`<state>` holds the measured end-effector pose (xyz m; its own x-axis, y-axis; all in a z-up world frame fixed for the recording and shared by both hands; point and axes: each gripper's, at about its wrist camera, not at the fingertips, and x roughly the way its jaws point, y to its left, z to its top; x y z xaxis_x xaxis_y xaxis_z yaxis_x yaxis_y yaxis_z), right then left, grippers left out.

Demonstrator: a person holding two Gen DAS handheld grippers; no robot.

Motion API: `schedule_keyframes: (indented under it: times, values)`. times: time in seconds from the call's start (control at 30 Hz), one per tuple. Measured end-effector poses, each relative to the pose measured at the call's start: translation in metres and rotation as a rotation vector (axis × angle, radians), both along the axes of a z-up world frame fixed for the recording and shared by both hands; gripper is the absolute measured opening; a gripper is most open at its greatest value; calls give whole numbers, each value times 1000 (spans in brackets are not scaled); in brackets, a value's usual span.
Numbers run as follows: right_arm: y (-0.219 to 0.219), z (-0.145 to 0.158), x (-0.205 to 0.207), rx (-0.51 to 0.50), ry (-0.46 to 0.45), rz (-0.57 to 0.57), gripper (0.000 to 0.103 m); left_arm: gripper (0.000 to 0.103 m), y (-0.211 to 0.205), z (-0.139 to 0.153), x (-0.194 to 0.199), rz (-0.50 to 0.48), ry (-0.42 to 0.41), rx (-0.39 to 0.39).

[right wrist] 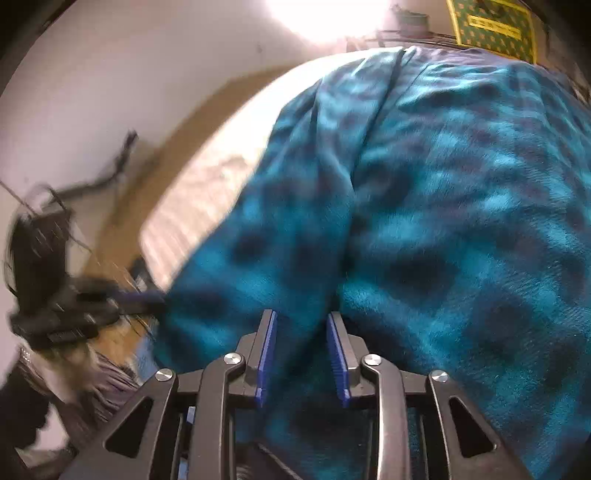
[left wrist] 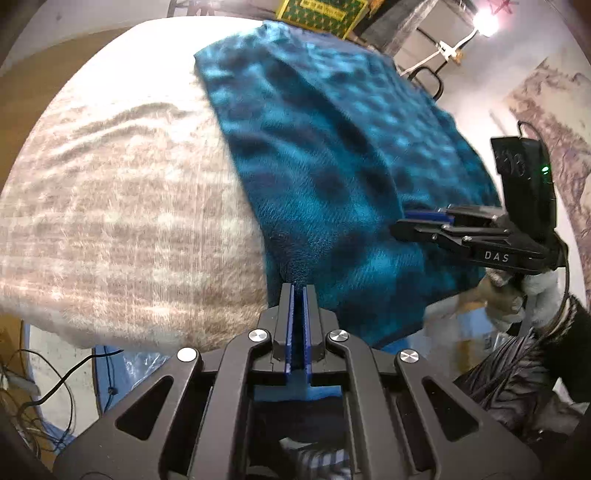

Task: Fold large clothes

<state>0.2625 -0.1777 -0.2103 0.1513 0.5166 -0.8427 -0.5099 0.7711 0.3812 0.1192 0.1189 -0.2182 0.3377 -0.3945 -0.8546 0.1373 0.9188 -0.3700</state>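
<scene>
A teal fleece garment with dark spots lies spread over a beige striped cover. My left gripper is shut on the garment's near edge, its blue pads pinching a thin fold. It shows blurred at the left of the right wrist view, at the garment's corner. My right gripper has its blue pads partly apart with a thick fold of the garment bunched between them. In the left wrist view the right gripper grips the garment's right edge.
The beige cover drapes over a rounded surface with its front edge near me. Cables hang below at the left. A green and yellow box stands behind. A lamp and a patterned wall hanging are at the right.
</scene>
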Motion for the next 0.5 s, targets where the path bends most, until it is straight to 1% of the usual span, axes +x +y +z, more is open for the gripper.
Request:
schedule_keyframes:
  times: [0.03,0.1,0.17,0.23,0.27,0.3,0.33,0.37,0.47,0.5]
  values:
    - [1,0,-1,-4,-14,6,27,2,-2,-2,0,-9,4,12]
    - [2,4,0,12,0,8,28,2,-1,0,-2,-11,-5,4]
    - [-3,12,2,47,6,1,30,9,3,4,-1,9,-9,-16]
    - [-13,27,3,70,-22,-20,35,46,15,5,0,57,-3,-67]
    - [-16,34,4,76,-33,-34,36,50,19,5,0,80,-5,-99]
    - [-20,42,5,88,-43,-47,37,50,23,4,1,94,-13,-120]
    - [-22,53,6,105,-56,-59,38,50,23,2,1,108,-22,-120]
    - [-24,64,5,118,-72,-68,41,50,24,-1,1,126,-21,-123]
    - [-24,98,-1,140,-156,-78,53,50,26,-17,-1,165,20,-202]
    - [-22,109,-2,148,-180,-75,55,50,24,-21,-1,173,30,-207]
